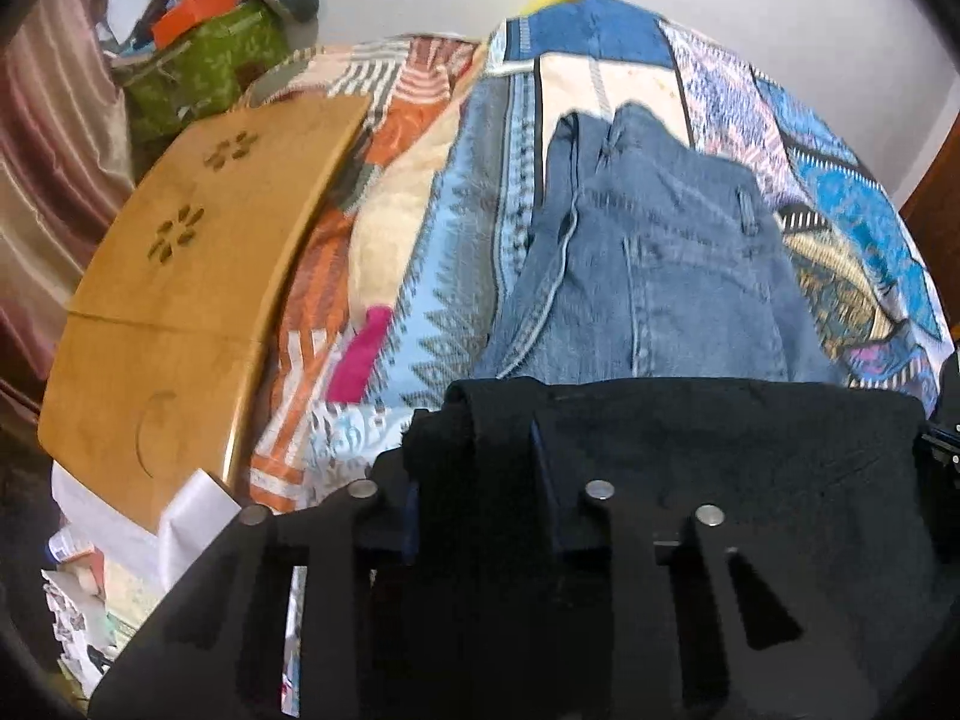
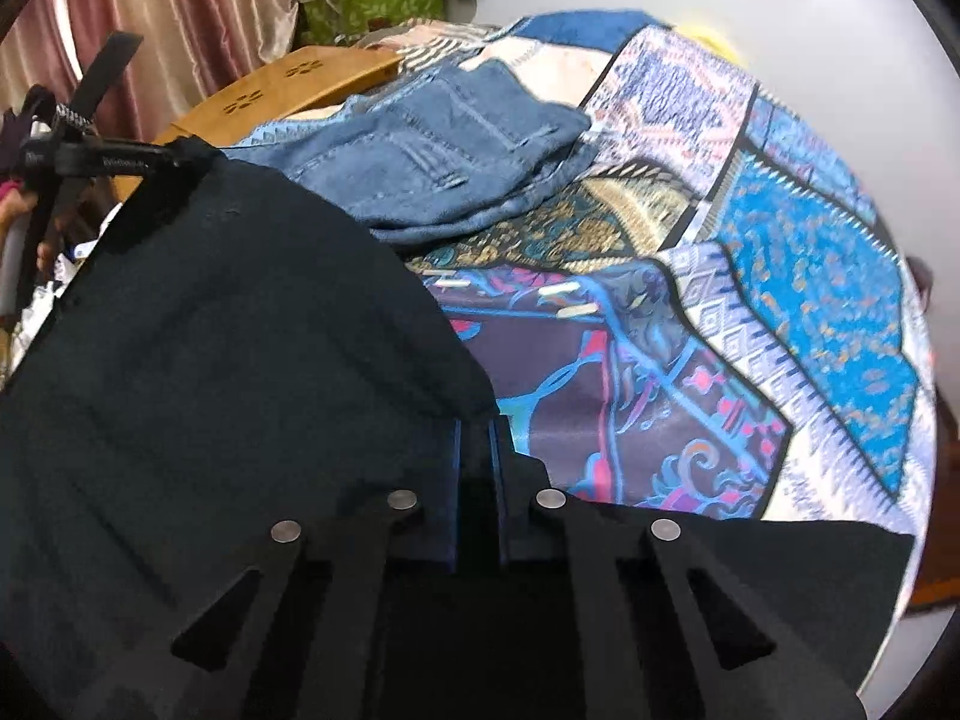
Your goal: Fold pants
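A pair of black pants point(image 1: 720, 450) lies spread on the patterned bedspread, close in front of both cameras. My left gripper point(image 1: 480, 456) is shut on a bunched edge of the black cloth, which fills the gap between its blue pads. In the right wrist view the black pants point(image 2: 240, 330) cover the left half. My right gripper point(image 2: 476, 444) pinches their edge, with its jaws nearly together. The left gripper point(image 2: 114, 159) shows there at the far left corner of the cloth. A folded pair of blue jeans point(image 1: 654, 276) point(image 2: 444, 144) lies further back on the bed.
The bedspread point(image 2: 810, 276) covers the whole bed. A wooden lap table point(image 1: 180, 276) point(image 2: 288, 90) sits on the bed's left side. Behind it stands a green patterned bag point(image 1: 204, 72) with orange boxes on top. A pink curtain point(image 2: 180, 6) hangs at the left, and a white wall is behind.
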{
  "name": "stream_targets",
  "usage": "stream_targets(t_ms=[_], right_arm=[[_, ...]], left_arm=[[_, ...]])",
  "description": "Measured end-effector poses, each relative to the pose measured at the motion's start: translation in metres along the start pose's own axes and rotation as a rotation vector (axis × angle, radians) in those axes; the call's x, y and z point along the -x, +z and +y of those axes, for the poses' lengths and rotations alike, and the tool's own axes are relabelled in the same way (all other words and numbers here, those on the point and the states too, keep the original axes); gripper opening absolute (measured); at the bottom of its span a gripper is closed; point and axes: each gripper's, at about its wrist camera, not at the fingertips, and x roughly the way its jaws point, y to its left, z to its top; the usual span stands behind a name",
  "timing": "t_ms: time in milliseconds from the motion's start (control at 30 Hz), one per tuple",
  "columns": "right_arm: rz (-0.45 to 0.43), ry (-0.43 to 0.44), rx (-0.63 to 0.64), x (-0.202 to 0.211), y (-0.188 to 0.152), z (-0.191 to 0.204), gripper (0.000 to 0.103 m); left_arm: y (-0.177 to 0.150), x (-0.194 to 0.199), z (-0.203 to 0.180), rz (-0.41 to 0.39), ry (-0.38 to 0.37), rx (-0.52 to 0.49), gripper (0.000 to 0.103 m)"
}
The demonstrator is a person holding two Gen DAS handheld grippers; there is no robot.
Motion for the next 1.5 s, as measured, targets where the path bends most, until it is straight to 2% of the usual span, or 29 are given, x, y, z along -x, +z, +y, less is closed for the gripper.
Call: stream_targets(t_ms=[67, 133, 267, 533, 667, 967, 1233, 1500], right_arm=[[-0.04, -0.025, -0.011, 0.007, 0.003, -0.003, 0.006], [-0.081, -0.042, -0.034, 0.012, 0.009, -0.01, 0.005], [-0.104, -0.04, -0.071, 0.018, 0.018, -0.016, 0.005], [-0.152, -0.001, -0.081, 0.061, 0.006, 0.0, 0.005], [-0.188, 0.014, -0.089, 0.091, -0.006, 0.016, 0.005], [-0.217, 0.044, -0.112, 0.145, -0.045, 0.054, 0.005], [-0.195, 0.063, -0.133, 0.158, -0.095, 0.095, 0.005], [-0.186, 0.094, -0.193, 0.158, -0.137, 0.124, 0.005]], left_arm=[[0.007, 0.007, -0.003, -0.035, 0.021, -0.016, 0.021], [0.016, 0.013, -0.004, -0.068, 0.024, -0.022, 0.021], [0.028, 0.024, -0.003, -0.084, 0.007, -0.011, 0.019], [0.005, 0.09, 0.0, -0.181, -0.044, -0.019, 0.018], [-0.018, 0.133, -0.004, -0.225, -0.031, -0.067, 0.017], [-0.092, 0.207, 0.011, -0.234, -0.067, -0.095, 0.017], [-0.166, 0.234, 0.019, -0.213, -0.067, -0.125, 0.017], [-0.224, 0.227, 0.027, -0.169, -0.076, -0.11, 0.017]])
